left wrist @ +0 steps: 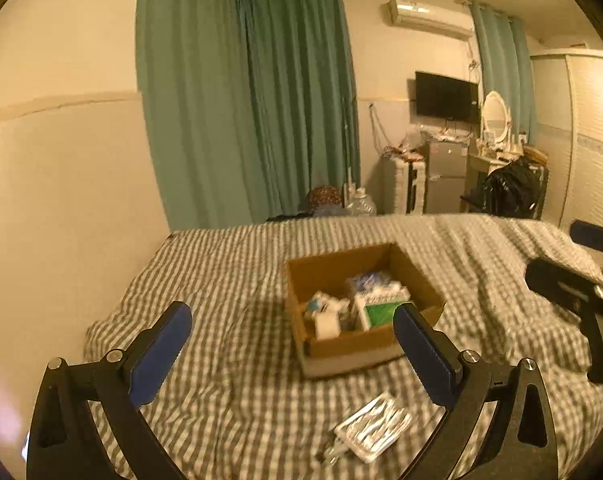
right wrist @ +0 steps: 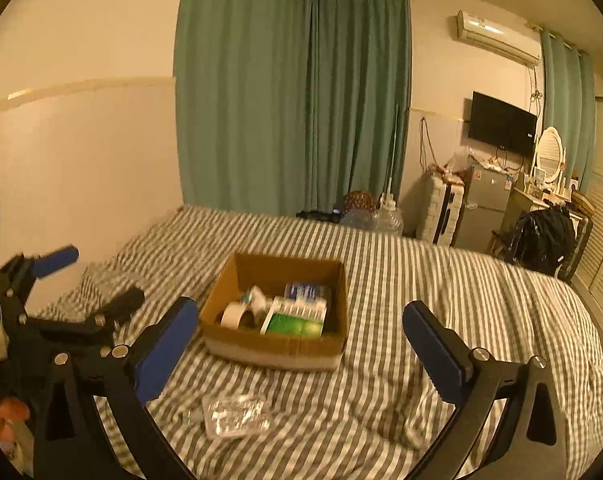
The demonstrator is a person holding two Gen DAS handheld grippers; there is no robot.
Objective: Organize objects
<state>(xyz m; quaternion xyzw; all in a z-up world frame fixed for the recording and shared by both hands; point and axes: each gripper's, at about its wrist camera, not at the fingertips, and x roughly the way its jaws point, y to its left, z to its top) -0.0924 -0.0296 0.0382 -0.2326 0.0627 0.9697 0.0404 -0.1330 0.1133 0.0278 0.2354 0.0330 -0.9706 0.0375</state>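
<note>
A brown cardboard box sits on the checked bed. Inside it lie a green and white packet, a roll of tape, a small white bottle and a blue and white pack. A clear plastic packet lies on the cover just in front of the box. My left gripper is open above the bed, with the box beyond its fingers. My right gripper is open and empty, also facing the box. The left gripper shows at the left edge of the right wrist view.
The bed cover is rumpled, with a wall along its left side. Green curtains hang behind. Past the foot stand a suitcase, a small fridge, a dresser with a mirror and a dark bag on a chair.
</note>
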